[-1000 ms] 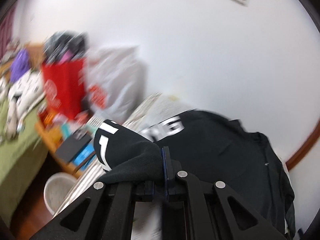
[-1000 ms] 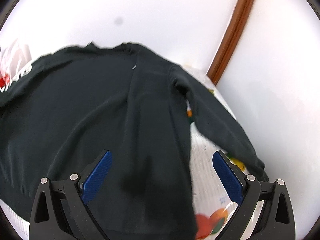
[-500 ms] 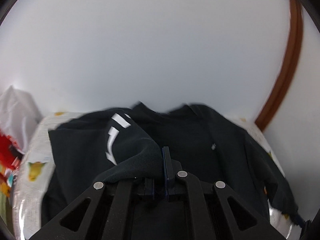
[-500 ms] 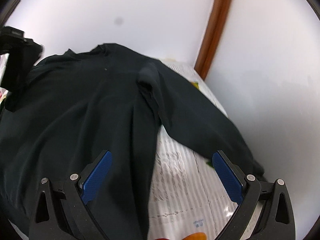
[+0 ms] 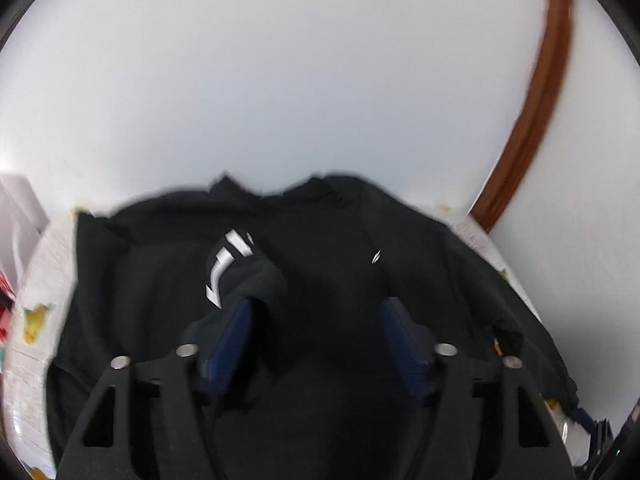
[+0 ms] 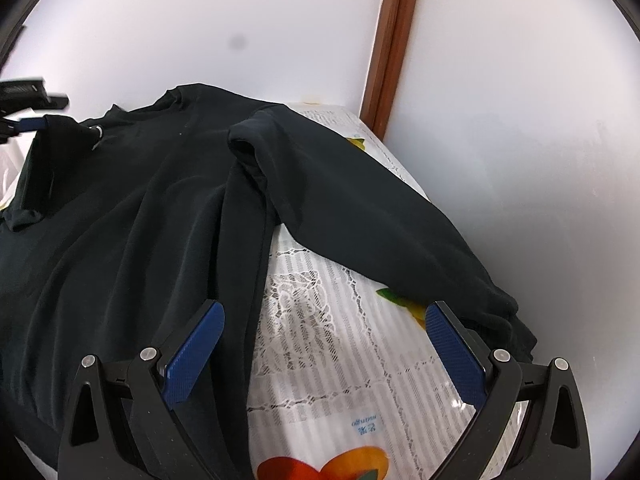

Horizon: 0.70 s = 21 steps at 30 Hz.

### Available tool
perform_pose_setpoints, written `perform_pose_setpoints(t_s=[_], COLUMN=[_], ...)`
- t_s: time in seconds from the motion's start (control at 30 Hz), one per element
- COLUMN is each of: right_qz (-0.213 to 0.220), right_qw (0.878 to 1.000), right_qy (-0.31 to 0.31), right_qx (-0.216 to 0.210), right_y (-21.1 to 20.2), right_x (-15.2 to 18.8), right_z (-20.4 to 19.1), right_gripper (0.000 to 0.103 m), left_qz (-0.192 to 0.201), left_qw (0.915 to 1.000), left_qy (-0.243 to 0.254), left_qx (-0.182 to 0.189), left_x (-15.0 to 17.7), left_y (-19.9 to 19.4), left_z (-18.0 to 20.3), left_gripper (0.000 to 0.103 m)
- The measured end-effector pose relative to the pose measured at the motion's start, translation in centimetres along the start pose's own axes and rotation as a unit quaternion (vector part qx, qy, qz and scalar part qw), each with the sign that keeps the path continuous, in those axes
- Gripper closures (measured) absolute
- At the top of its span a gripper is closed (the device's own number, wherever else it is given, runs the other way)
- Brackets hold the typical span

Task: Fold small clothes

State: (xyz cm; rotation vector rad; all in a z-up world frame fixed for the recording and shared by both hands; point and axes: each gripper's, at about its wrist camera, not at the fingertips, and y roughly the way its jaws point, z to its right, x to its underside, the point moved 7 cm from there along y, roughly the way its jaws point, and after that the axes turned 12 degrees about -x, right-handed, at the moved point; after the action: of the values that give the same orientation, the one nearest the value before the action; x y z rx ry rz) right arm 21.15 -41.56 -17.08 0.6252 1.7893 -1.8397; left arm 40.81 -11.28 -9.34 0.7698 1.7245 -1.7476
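Note:
A black sweatshirt (image 5: 332,280) (image 6: 132,208) lies spread on the table. Its sleeve with white lettering (image 5: 236,264) is folded over the body and still drapes on the left finger of my left gripper (image 5: 316,316). That gripper's jaws are opening, and the pads do not press the cloth. In the right wrist view the left gripper (image 6: 24,124) shows at the far left edge. My right gripper (image 6: 324,340) stands open over the tablecloth, between the body's side edge and the other sleeve (image 6: 360,220). That sleeve's cuff (image 6: 500,312) lies by the right finger.
The table wears a white lace-patterned cloth with fruit prints (image 6: 332,360). A white wall with a brown wooden trim (image 6: 392,40) (image 5: 532,112) stands close behind. A white bag (image 5: 20,208) and something red (image 5: 6,292) sit off the table's left end.
My left gripper swung the lettered sleeve from the left side over the sweatshirt's body, then its jaws parted. My right gripper shifted right, from over the body to the cloth beside the other sleeve.

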Motion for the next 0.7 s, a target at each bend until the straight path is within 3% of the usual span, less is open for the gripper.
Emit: perform_pose_setpoints(t_s=[0.2,0.37,0.53,0.7], right_qz=[0.002,0.007,0.009,-0.001], right_qw=[1.000,0.999,0.996,0.991], right_qy=[-0.011,-0.022,-0.024,-0.043], right_qx=[-0.018,-0.036,-0.082,-0.127], right_y=[-1.4,-2.8,-2.9,-0.9], right_x=[-0.2,-1.1,-3.2,-6.4], right_z=[-2.4,-5.2,-9.1,-14.7], right_gripper=[0.017,0.039,0.051,0.051], left_qz=[0.035,0.049,0.031,-0.003], left_qw=[0.9991,0.9983,0.9976,0.9919], left_qy=[0.012,0.003,-0.028,-0.066], left_qx=[-0.018,-0.032,-0.056,-0.109], left_x=[0.0,1.0,2.6,4.7], left_y=[-5.9,-9.2,-9.6,-7.2], left_z=[-2.1,-5.0,-10.1,-16.6], left_gripper=[0.032,0.029,0.029,0.029])
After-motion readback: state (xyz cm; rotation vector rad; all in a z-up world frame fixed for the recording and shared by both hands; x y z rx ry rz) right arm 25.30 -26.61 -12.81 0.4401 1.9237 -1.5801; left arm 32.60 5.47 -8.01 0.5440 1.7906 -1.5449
